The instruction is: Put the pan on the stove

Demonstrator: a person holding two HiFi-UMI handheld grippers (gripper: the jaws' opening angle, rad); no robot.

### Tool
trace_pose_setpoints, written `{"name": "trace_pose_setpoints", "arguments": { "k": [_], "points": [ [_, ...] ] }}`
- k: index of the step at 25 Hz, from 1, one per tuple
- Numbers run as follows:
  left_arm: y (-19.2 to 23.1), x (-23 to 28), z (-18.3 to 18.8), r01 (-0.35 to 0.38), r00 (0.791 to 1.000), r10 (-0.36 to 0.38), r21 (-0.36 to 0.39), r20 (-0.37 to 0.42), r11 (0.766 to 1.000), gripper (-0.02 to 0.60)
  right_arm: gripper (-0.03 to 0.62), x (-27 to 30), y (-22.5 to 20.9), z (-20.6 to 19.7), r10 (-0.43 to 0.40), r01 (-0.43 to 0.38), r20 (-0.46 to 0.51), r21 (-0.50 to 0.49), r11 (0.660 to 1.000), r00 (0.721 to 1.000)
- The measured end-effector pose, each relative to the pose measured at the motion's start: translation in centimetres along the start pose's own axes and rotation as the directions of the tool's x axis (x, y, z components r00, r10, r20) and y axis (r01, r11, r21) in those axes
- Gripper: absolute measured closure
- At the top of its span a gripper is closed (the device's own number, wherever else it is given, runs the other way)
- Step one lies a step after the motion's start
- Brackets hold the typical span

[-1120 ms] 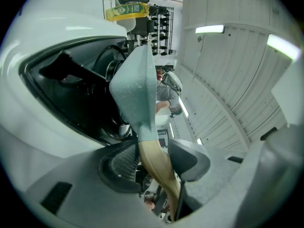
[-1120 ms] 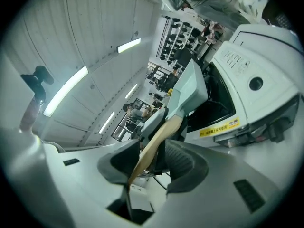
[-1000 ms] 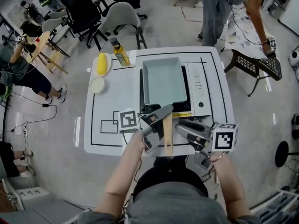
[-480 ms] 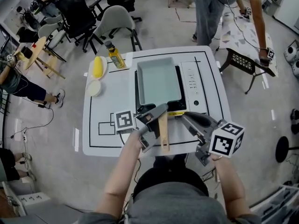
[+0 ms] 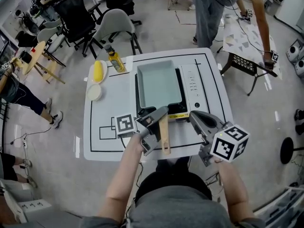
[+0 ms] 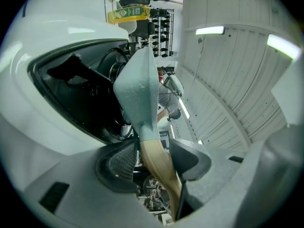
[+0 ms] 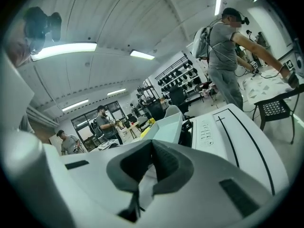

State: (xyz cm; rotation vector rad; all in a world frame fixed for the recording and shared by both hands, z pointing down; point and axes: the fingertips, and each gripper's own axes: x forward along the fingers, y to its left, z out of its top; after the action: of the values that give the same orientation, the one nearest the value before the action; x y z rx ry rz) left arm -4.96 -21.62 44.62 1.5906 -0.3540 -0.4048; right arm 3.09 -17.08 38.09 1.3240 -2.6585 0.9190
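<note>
A pale teal rectangular pan (image 5: 159,84) sits on the black stove (image 5: 195,87) on the white table. Its wooden handle (image 5: 164,136) sticks out toward me. My left gripper (image 5: 160,119) straddles that handle; its jaws have just been opening. In the left gripper view the handle (image 6: 154,160) runs between the pads (image 6: 121,163) with a thin gap on each side. My right gripper (image 5: 194,115) hovers to the right of the handle, shut, with nothing in it. From the right gripper view (image 7: 151,167), the pan (image 7: 166,127) and the stove's control panel (image 7: 209,127) lie ahead.
An oil bottle (image 5: 114,61), a yellow item on a plate (image 5: 97,70) and a small white dish (image 5: 94,92) stand at the table's far left. The table (image 5: 107,113) has black outlines on it. A person (image 5: 213,8) bends over a side table (image 5: 247,63) at the far right; chairs stand behind.
My right gripper's jaws have gone from open to shut. It has rolled and moved up and to the right, away from the handle. The left gripper has stayed around the handle.
</note>
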Motion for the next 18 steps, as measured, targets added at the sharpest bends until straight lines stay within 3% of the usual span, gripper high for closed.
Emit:
{"name": "trace_pose_setpoints", "arguments": {
  "k": [18],
  "points": [
    [-0.1, -2.3, 1.0, -0.051, 0.995, 0.046, 0.052, 0.092, 0.997, 0.353, 0.59, 0.6, -1.3, -0.4, -0.018, 0.018, -0.027, -0.001, 1.0, 0.999]
  ]
}}
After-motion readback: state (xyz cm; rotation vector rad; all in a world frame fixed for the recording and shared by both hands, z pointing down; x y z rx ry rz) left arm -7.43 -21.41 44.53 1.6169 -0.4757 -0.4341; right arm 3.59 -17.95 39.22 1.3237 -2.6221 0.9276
